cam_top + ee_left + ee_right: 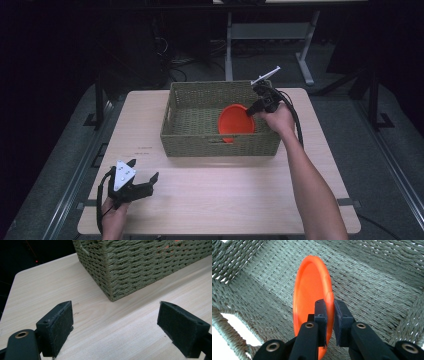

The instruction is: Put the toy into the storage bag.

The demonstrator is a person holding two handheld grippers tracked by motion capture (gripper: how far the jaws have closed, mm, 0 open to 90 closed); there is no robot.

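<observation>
High view: at the table's [210, 200] near left corner, a hand holds the left gripper [145, 176] low over the wood, jaws wide apart with nothing between them. The left gripper view confirms this, with bare tabletop between the pads and the basket's near corner ahead. The woven basket [220, 145] sits toward the table's far edge, about midway along it. Inside its right half, the orange plate [235, 120] is tilted up on edge. The right gripper [251, 111] reaches in over the basket's right rim, jaws clamped on the plate's rim.
</observation>
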